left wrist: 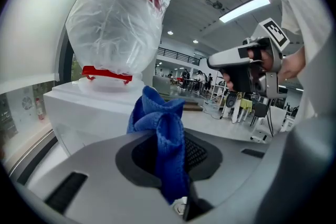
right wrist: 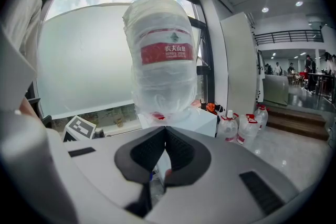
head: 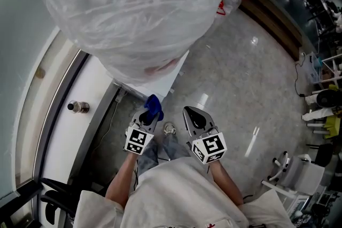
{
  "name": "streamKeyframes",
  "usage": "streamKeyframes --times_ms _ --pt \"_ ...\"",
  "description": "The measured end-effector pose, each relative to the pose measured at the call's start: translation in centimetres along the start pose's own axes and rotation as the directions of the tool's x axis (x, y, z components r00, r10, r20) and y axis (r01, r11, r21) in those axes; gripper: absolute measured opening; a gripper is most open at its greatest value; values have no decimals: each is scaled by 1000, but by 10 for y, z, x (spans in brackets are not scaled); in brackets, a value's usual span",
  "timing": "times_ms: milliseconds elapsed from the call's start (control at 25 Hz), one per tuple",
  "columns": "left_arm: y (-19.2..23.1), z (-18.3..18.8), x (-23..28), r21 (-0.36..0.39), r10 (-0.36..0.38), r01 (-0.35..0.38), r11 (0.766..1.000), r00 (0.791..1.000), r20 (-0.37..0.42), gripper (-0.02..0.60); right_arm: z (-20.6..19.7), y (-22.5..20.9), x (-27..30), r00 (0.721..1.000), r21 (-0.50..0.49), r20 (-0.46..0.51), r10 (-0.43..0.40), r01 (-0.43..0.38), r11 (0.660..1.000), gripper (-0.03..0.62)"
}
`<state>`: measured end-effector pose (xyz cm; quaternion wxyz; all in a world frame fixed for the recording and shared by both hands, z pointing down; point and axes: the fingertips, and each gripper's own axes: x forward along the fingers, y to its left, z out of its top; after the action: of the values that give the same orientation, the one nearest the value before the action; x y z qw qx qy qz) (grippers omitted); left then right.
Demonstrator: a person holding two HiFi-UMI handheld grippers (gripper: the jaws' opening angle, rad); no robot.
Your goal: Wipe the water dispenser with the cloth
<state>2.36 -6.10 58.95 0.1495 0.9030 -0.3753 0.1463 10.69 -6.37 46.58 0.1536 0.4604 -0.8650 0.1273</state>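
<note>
The water dispenser is a white cabinet carrying a big bottle wrapped in clear plastic. My left gripper is shut on a blue cloth just in front of the cabinet's near corner. In the left gripper view the cloth bunches up between the jaws, with the dispenser top and the bottle just beyond. My right gripper hovers beside it over the floor, shut and holding nothing. Its view faces the bottle and the dispenser over closed jaws.
A white window sill with a small jar runs along the left. Spare water bottles stand on the floor right of the dispenser. A dark chair sits at lower left. Stands and cables crowd the far right.
</note>
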Motion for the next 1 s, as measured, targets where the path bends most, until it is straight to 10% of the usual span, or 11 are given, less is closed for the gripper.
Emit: streamKeyframes --times_ms 320,760,1000 --pt "69 -8 -48 -50 172 -171 984 985 13 78 0 5 6 1000 -4 -6 11 -11 1000 15" --pt "241 -40 -91 -108 450 -457 883 889 -78 78 0 0 6 999 -36 -35 -7 5 999 15" --pt "238 -28 -63 -59 400 -404 913 914 -71 78 -1 4 11 999 -36 -39 -6 5 999 15"
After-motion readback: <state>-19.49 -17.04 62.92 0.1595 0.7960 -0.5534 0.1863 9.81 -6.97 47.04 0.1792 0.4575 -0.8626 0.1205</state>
